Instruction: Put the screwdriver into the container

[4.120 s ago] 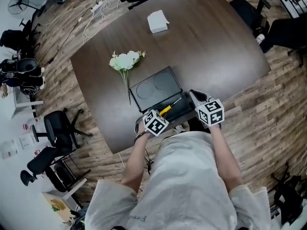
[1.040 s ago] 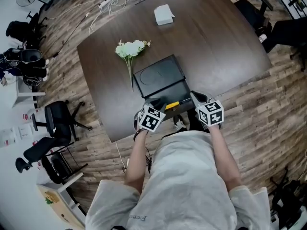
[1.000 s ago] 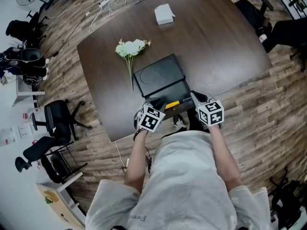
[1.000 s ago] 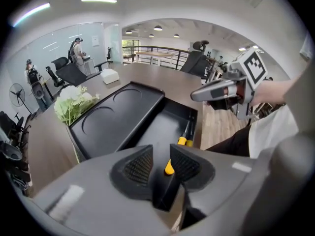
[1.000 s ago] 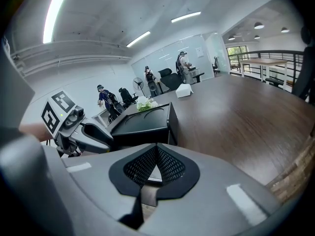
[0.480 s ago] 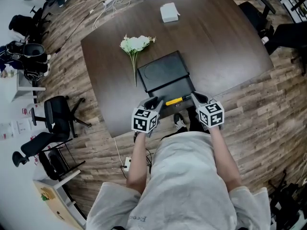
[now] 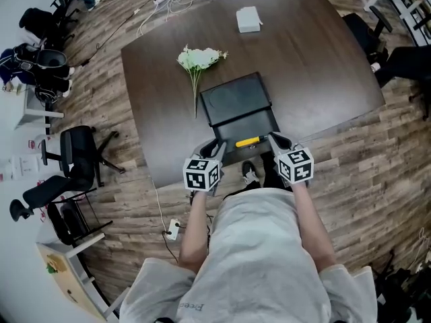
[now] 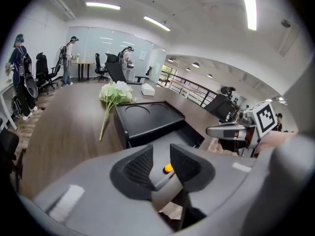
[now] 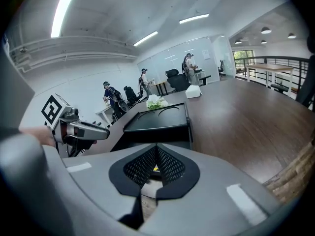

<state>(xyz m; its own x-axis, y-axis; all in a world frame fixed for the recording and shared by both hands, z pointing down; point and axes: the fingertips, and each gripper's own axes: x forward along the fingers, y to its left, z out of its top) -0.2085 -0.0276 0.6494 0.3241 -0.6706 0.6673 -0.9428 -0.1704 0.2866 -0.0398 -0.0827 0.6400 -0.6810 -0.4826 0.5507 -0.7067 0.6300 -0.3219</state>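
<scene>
The screwdriver point(image 7: 247, 141), with a yellow handle, lies across the near part of the open black container point(image 7: 259, 122) at the table's front edge. The container's lid point(image 7: 236, 97) lies flat behind it. My left gripper point(image 7: 216, 148) hovers just left of the container, open with a narrow gap and nothing in it. In the left gripper view, the yellow handle point(image 8: 168, 168) shows through the gap of the left gripper point(image 8: 161, 156). My right gripper point(image 7: 275, 140) sits at the container's right front corner. Its pads meet in the right gripper view, so the right gripper point(image 9: 156, 151) is shut and empty.
A bunch of white flowers point(image 7: 198, 60) lies beyond the lid, and a small white box point(image 7: 248, 19) sits at the far edge of the dark table point(image 7: 316, 66). Office chairs point(image 7: 74, 160) stand on the wooden floor to the left. People stand far off in the room.
The screwdriver, earlier slanted beside the left gripper, now lies level in the container. The left gripper has drawn back to the left. The right gripper has barely moved.
</scene>
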